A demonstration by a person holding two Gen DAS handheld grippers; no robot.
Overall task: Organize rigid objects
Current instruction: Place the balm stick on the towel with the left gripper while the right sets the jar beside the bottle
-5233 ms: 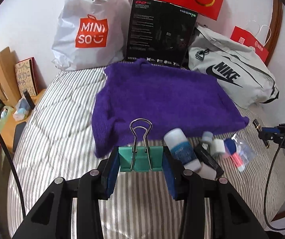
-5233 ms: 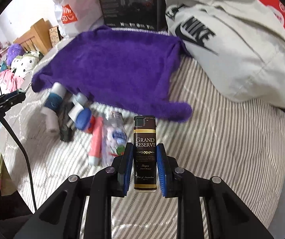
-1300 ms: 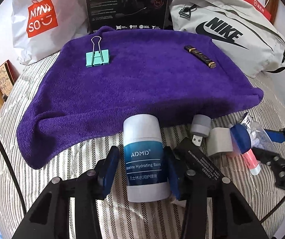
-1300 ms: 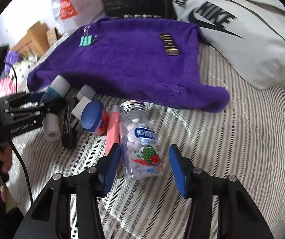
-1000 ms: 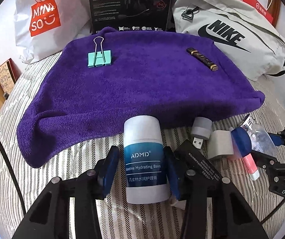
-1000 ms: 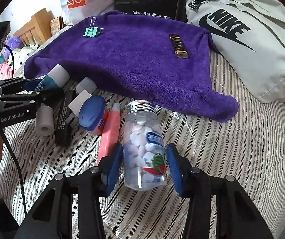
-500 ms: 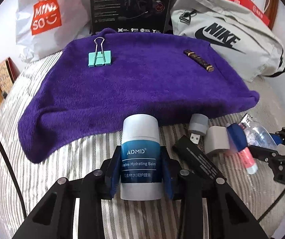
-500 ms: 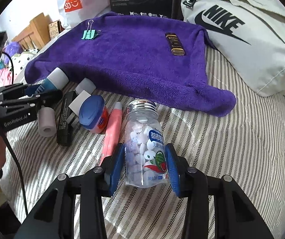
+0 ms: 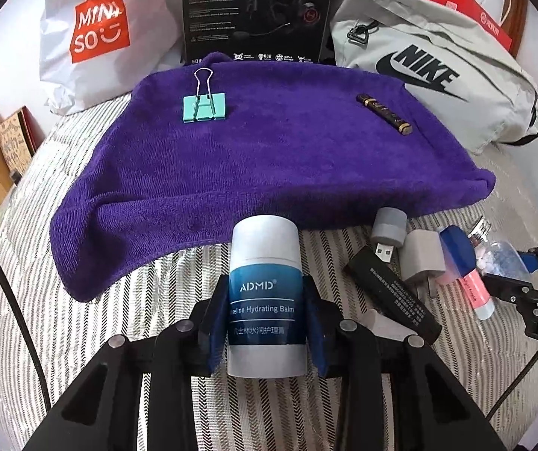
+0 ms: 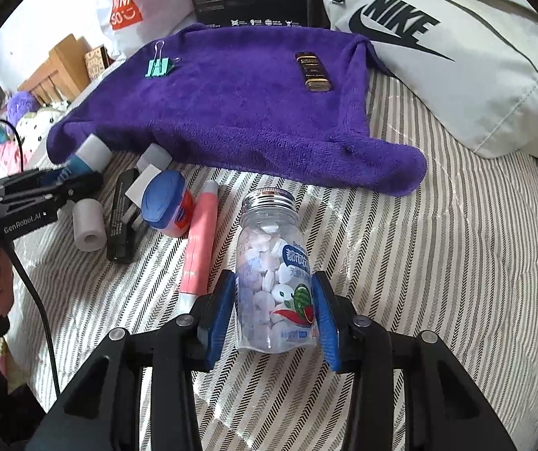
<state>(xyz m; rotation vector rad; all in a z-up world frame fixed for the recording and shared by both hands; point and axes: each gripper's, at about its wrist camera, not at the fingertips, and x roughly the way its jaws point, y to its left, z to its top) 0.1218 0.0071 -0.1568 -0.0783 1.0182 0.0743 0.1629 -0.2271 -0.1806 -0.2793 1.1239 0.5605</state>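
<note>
left gripper (image 9: 267, 323) fingers clamped on balm tube (image 9: 265, 297), long axis toward purple towel (image 9: 269, 158) | right gripper (image 10: 274, 315) fingers clamped on candy bottle (image 10: 274, 282), cap toward towel | both low over bed (image 10: 456, 263), towel just ahead

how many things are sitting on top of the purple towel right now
2. A green binder clip lies near the towel's far left corner, and a dark lighter lies near its far right corner. Anything tucked under the towel would be hidden.
</note>
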